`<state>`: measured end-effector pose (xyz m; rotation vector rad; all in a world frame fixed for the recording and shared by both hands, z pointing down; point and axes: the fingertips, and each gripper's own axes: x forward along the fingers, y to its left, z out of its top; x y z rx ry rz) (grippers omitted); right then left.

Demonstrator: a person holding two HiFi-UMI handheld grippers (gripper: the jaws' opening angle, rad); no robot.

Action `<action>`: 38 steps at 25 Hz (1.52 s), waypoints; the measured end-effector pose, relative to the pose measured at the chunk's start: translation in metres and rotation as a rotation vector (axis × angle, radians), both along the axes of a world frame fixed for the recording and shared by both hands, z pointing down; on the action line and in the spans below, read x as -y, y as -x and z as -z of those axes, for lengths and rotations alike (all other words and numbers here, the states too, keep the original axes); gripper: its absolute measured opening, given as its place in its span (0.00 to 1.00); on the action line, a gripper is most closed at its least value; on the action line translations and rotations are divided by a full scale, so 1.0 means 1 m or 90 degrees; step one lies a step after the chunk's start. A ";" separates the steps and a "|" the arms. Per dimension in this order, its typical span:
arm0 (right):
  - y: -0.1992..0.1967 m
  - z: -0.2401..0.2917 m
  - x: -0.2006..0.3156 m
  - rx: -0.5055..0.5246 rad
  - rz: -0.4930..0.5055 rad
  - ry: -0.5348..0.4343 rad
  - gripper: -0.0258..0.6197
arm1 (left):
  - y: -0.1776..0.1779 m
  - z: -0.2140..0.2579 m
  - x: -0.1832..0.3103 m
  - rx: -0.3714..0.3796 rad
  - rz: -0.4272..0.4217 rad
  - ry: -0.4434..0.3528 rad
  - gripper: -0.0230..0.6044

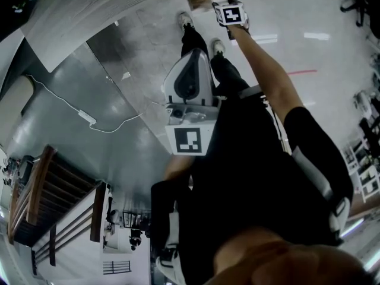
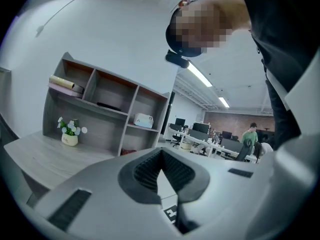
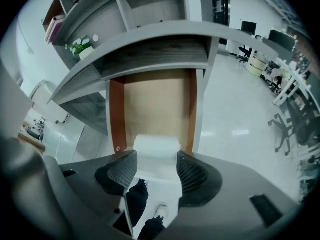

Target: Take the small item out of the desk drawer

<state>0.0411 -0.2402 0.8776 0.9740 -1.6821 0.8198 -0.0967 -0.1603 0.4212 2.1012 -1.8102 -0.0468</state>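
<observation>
Right gripper view: right fingers (image 3: 117,171) clenched on white item (image 3: 156,149), frame centre, over open drawer (image 3: 155,104).
Left gripper view: left fingers (image 2: 145,171) closed together, empty.

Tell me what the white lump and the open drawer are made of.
The white rounded lump, clamped in the right gripper, looks like soft plastic or foam: matte, slightly see-through; I can't tell which. The open drawer looks wooden: pale matte board floor, reddish-brown side walls.
</observation>
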 end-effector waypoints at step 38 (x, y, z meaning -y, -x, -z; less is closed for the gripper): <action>-0.037 0.255 -0.077 0.228 0.043 -0.203 0.42 | -0.078 0.118 -0.138 0.106 0.041 -0.125 0.02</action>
